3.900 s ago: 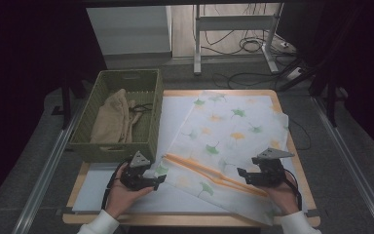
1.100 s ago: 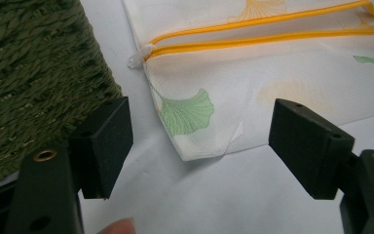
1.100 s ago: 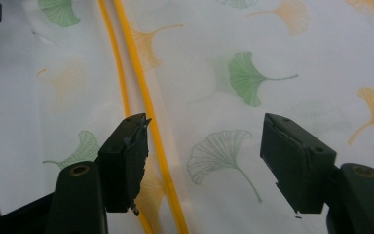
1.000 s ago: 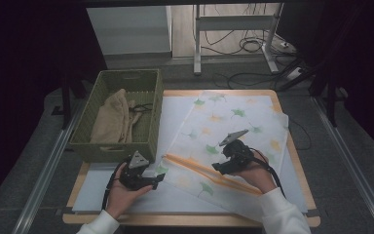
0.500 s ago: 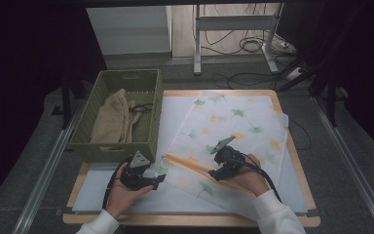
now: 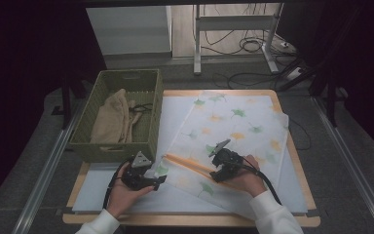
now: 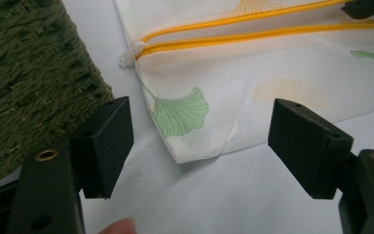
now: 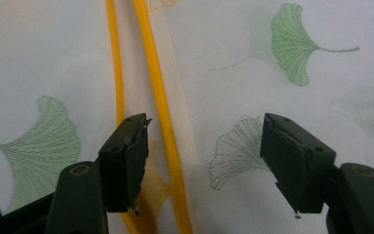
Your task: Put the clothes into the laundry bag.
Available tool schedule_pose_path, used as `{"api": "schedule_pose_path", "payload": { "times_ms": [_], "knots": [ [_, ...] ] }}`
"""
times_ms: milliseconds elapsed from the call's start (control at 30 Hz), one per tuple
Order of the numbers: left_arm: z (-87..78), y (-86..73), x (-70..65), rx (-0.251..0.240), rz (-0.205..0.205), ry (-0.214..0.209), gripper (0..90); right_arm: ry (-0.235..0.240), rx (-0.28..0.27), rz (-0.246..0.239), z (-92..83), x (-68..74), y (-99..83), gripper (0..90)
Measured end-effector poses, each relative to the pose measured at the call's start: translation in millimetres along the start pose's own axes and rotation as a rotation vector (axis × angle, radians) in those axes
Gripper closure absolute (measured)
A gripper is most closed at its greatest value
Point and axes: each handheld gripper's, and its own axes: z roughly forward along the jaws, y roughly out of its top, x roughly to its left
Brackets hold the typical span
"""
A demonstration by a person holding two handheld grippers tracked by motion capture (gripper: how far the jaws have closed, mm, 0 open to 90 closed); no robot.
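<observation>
Basket [image 6: 119, 119] holding beige cloth [image 6: 111, 119] flanks the mesh bag [image 6: 233, 126]; both hand-held grippers spread, left [image 6: 159, 179], right [image 6: 215, 168].

Looking forward and down from above at the wooden table [image 6: 292, 146]; riding close, both gripper views, sharing the white leaf-printed mesh bag [image 6: 233, 122] [image 7: 272, 63] [image 8: 282, 73].

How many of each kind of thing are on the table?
Mesh bag with leaf print: 1
Green basket: 1
Beige cloth in the basket: 1
Grippers, left and right: 2
Total: 5
</observation>
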Motion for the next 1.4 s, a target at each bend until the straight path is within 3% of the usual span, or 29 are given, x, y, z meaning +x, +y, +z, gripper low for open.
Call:
{"api": "schedule_pose_path", "payload": {
  "times_ms": [400,567,600,633,767,1167,1400],
  "knots": [
    [0.6,0.2,-0.3,0.006,0.003,0.000,24.4,-0.058,0.019,-0.019,3.8,0.8,1.0,43.0],
    [0.4,0.1,-0.1,0.007,0.001,0.000,24.4,-0.076,0.005,-0.002,1.7,-2.4,1.3,62.1],
    [0.4,0.1,-0.1,0.007,0.001,0.000,24.4,-0.076,0.005,-0.002,1.7,-2.4,1.3,62.1],
    [0.4,0.1,-0.1,0.007,0.002,0.000,24.4,-0.074,-0.007,0.001,0.2,-4.1,1.4,72.7],
    [0.3,0.2,0.0,0.005,0.001,0.001,24.4,-0.072,-0.035,-0.003,-4.1,-5.1,1.5,82.6],
    [0.3,0.5,-0.7,0.004,0.005,0.004,24.3,0.018,-0.091,0.073,-18.8,-19.8,0.8,86.7],
    [0.0,0.5,-0.7,0.003,0.007,0.005,24.2,0.048,-0.120,0.098,-26.3,-25.9,1.1,86.7]
  ]
}}
